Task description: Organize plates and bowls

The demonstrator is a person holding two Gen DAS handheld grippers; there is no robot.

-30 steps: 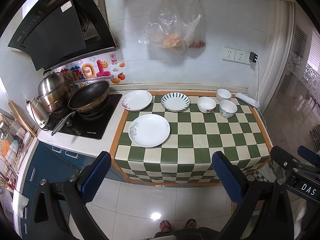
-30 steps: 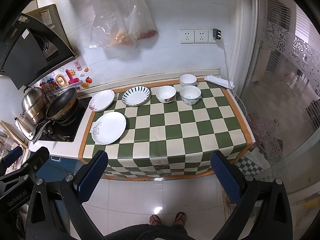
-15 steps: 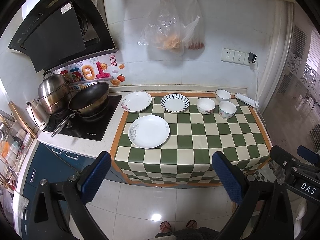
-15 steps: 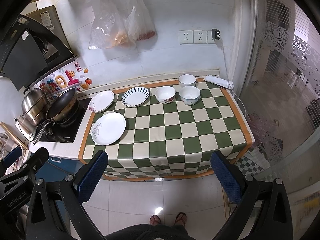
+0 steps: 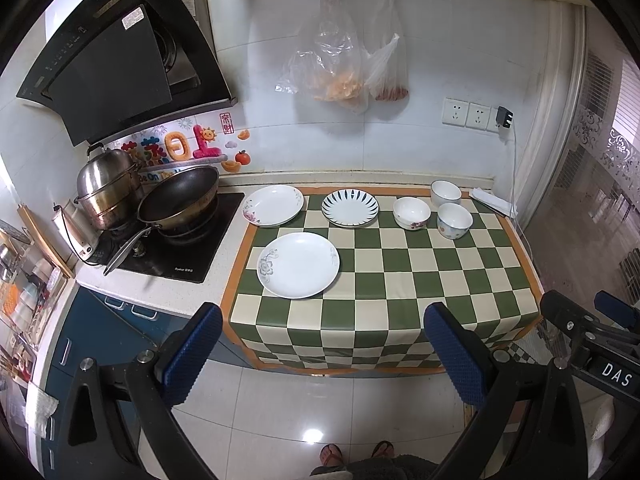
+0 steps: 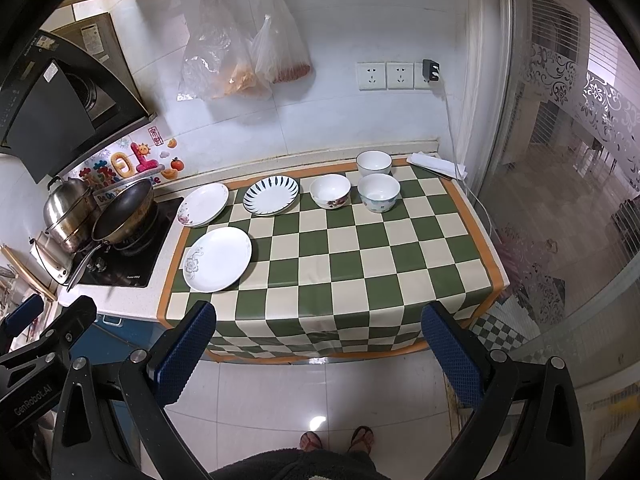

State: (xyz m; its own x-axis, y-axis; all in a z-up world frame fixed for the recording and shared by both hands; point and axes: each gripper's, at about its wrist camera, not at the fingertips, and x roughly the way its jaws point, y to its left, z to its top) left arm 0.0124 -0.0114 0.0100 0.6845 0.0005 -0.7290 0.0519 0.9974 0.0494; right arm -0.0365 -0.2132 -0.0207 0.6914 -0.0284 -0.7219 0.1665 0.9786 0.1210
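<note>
Left wrist view: the left claw (image 5: 322, 344) hangs released over the floor, short of the worktop (image 5: 400, 280) — nothing is grasped. Three plates lie apart: the large white plate (image 5: 298, 265) nearest, the floral plate (image 5: 273, 205) and striped plate (image 5: 350, 208) behind.

Right wrist view: the right claw (image 6: 318, 342) is likewise spread and empty. Three bowls (image 6: 330, 191) cluster at the back — probably awaiting nesting.

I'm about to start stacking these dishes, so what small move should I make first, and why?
Probably bring the left gripper forward and down toward the large white plate. Both it and the right gripper are open, empty and short of the checkered counter, and that plate lies nearest, on the left.
</note>
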